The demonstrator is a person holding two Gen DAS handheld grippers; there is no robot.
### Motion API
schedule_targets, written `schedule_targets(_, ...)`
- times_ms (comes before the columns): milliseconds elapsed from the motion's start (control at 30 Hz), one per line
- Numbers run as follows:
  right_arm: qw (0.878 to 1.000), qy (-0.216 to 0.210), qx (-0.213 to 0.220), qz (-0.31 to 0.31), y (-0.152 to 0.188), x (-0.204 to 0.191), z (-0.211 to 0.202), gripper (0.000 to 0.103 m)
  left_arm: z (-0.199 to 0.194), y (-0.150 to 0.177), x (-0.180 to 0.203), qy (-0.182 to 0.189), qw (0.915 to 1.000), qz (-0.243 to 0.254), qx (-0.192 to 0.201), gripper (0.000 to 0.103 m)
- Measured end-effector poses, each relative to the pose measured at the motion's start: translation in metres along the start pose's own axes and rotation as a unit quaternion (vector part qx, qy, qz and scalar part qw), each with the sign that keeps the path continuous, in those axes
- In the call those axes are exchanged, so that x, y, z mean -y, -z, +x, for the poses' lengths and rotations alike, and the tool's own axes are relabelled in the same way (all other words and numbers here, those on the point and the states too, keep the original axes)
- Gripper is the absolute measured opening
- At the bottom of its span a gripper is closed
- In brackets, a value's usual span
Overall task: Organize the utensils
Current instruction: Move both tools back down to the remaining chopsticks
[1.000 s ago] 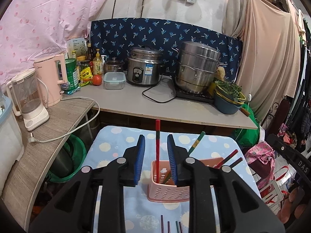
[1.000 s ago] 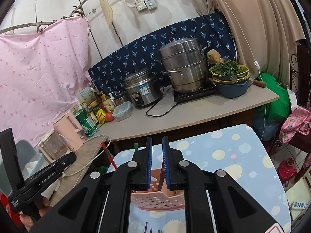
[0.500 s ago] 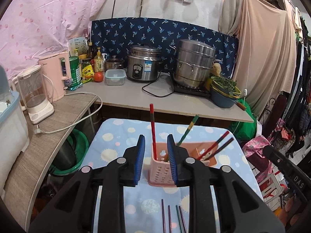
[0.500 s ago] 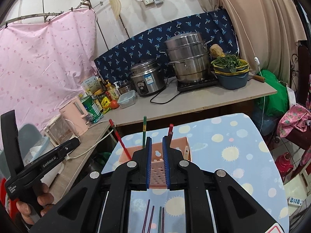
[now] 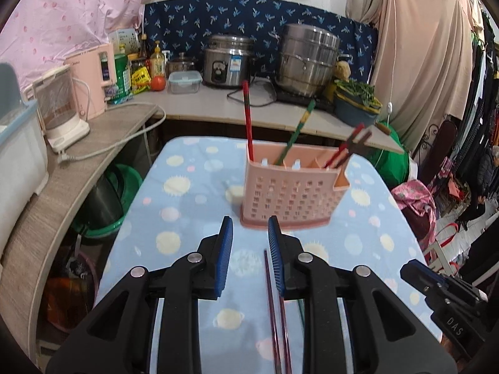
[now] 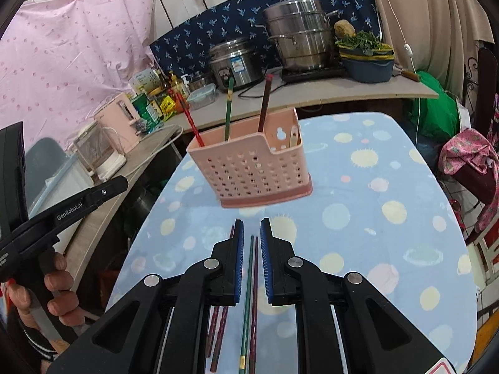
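Note:
A pink perforated utensil basket (image 5: 291, 194) stands on the dotted blue table (image 5: 187, 205); it also shows in the right wrist view (image 6: 252, 171). Several chopsticks stand in it: a red one (image 5: 248, 121), a green one (image 5: 296, 131), dark red ones (image 5: 346, 148). Loose chopsticks (image 6: 249, 299) lie on the cloth in front of it. My left gripper (image 5: 250, 237) is open and empty above a dark red chopstick (image 5: 271, 305). My right gripper (image 6: 250, 233) is open, its fingers on either side of a green chopstick (image 6: 248, 293) and a dark one.
A counter (image 5: 218, 109) behind the table holds a rice cooker (image 5: 229, 62), a steel steamer pot (image 5: 307, 59), a bowl of greens (image 5: 355, 99), bottles and a pink kettle (image 5: 93, 78). A side shelf (image 5: 62, 180) runs along the left. Bags lie at right.
Both grippers have pulled back and dropped lower, away from the basket. The right gripper has opened slightly over the loose chopsticks. The red chopstick stays in the basket.

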State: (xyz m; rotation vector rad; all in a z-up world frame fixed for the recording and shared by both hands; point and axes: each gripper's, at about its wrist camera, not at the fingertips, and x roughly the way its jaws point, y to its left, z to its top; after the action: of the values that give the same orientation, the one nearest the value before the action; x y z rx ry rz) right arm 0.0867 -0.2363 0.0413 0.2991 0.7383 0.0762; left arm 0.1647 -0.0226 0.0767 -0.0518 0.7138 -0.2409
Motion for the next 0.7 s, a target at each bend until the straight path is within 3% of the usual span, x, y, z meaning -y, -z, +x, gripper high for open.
schedule_targets(500,0.992,0.01,-0.121,0.01,0.105,0.01,0.03,0.013,0.025,0.093,-0.007,-0.008,0.9948,0.009,-0.101,0.023)
schedule_targets(700,0.989,0.006,-0.149,-0.006,0.128,0.002,0.038,0.013,0.031,0.117,-0.01,-0.012,0.992,0.006,-0.125,0.033)
